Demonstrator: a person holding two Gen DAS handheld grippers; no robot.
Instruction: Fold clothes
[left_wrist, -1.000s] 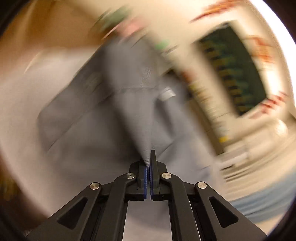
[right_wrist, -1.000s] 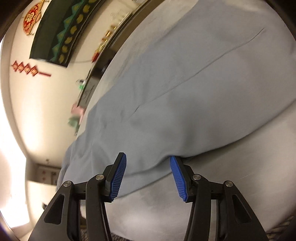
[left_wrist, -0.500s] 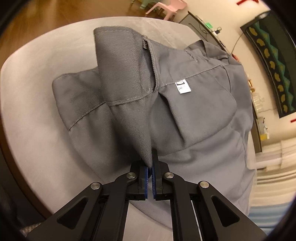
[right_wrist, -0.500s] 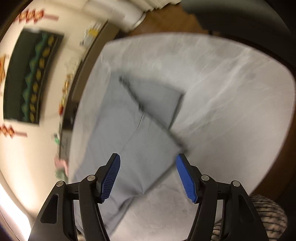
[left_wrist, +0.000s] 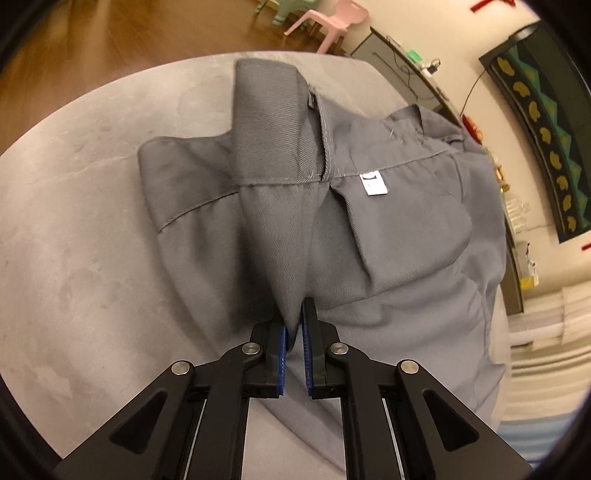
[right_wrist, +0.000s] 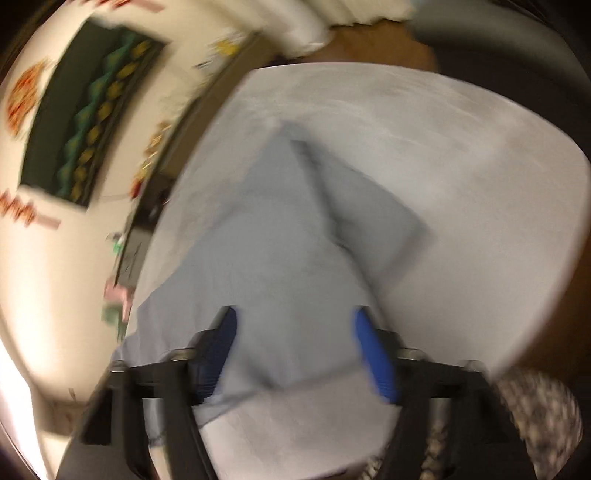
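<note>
- Grey twill is what your left claw (left_wrist: 294, 332) is clenched on: a raised fold of the grey trousers (left_wrist: 388, 236), pinched between the blue pads (left_wrist: 282, 341).
- Your trousers lie spread over the pale grey surface (left_wrist: 74, 258), waistband toward its far edge, with a white label (left_wrist: 373, 183) showing on the inside of the waistband.
- One flap of the waistband stands up above the rest of the cloth, near the surface's far edge.
- Your right claw (right_wrist: 295, 332) is spread wide and grips nothing; it hangs over the trousers (right_wrist: 269, 258), whose cloth shows between its blue pads (right_wrist: 373, 354).
- From your right wrist view the picture is blurred, yet you can make out a darker folded part of the garment lying toward the middle of the surface (right_wrist: 461, 147), with bare surface around it on the right and far sides.
- Beyond the surface you have a wooden floor (left_wrist: 110, 40), a pink chair (left_wrist: 325, 26) and a cream wall (left_wrist: 461, 48).
- On that wall hangs a dark panel (left_wrist: 546, 122) with green zigzags and yellow shapes, and a low cabinet (left_wrist: 399, 62) stands beneath it.
</note>
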